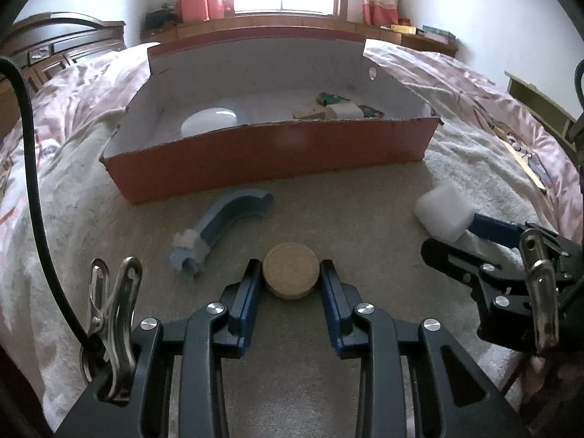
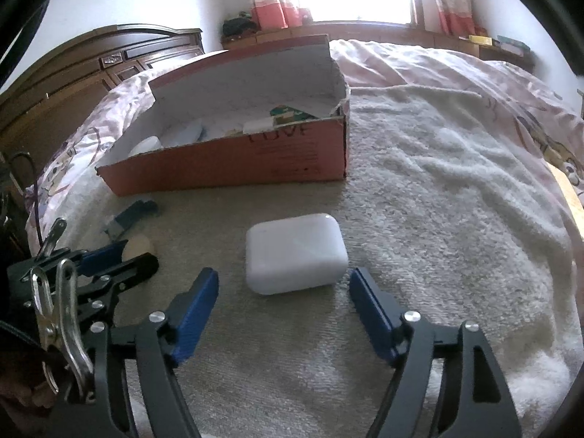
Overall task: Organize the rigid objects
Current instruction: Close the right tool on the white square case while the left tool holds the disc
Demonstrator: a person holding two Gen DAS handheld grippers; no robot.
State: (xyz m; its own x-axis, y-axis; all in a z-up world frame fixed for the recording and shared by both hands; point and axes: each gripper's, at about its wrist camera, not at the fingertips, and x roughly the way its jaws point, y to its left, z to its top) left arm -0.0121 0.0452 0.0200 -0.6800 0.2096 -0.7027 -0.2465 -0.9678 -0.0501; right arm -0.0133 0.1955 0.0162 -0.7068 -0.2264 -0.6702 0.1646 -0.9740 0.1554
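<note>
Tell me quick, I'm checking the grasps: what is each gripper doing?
Left gripper: closed on the wooden disc.
Right gripper: open, white case unheld between its fingers.

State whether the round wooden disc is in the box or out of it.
Out. The wooden disc lies flat on the towel between the left gripper fingers, in front of the red box.

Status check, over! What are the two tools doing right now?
Left tool shut on wooden disc. Right tool open around white case. Path to red box clear.
</note>
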